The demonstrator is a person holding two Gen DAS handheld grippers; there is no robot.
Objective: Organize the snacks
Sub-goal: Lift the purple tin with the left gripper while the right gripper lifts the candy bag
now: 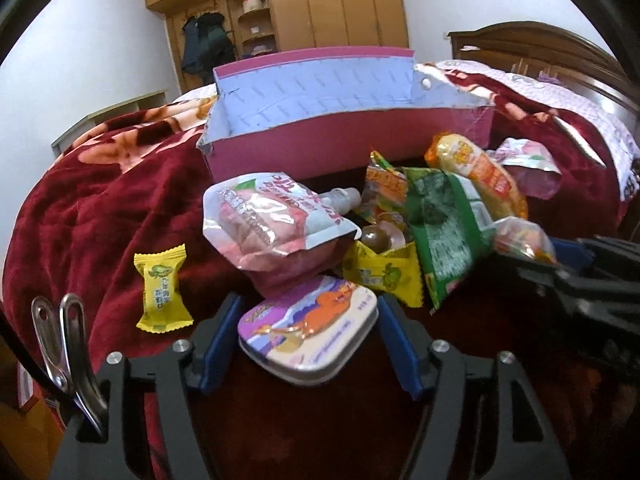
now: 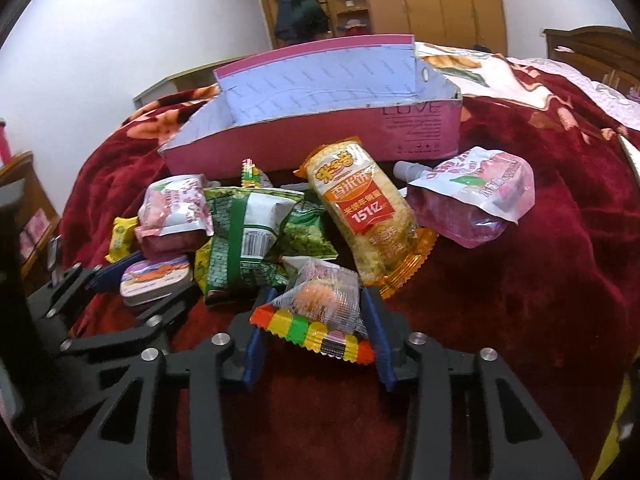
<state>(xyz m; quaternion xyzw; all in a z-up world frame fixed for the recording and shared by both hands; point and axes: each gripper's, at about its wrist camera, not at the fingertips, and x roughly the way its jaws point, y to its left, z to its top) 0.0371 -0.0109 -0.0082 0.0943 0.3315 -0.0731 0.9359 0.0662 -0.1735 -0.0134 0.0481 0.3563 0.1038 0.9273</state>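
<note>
A pile of snacks lies on a red blanket in front of an open pink box (image 1: 320, 148), also in the right wrist view (image 2: 320, 144). My left gripper (image 1: 308, 332) is open, its blue pads on either side of a small flat tin (image 1: 308, 336), which also shows in the right wrist view (image 2: 154, 278). My right gripper (image 2: 316, 320) is open around a clear packet with a striped edge (image 2: 320, 308). In the pile are pink drink pouches (image 1: 272, 224) (image 2: 476, 196), a green bag (image 2: 244, 236), an orange rice-cracker pack (image 2: 360, 208) and yellow candies (image 1: 162, 288).
The red blanket (image 1: 100, 208) covers the bed all round the pile. A wooden headboard (image 1: 540, 48) stands at the right and a wardrobe (image 1: 320, 4) at the back wall. A metal clip (image 1: 60, 340) hangs at the left gripper's side.
</note>
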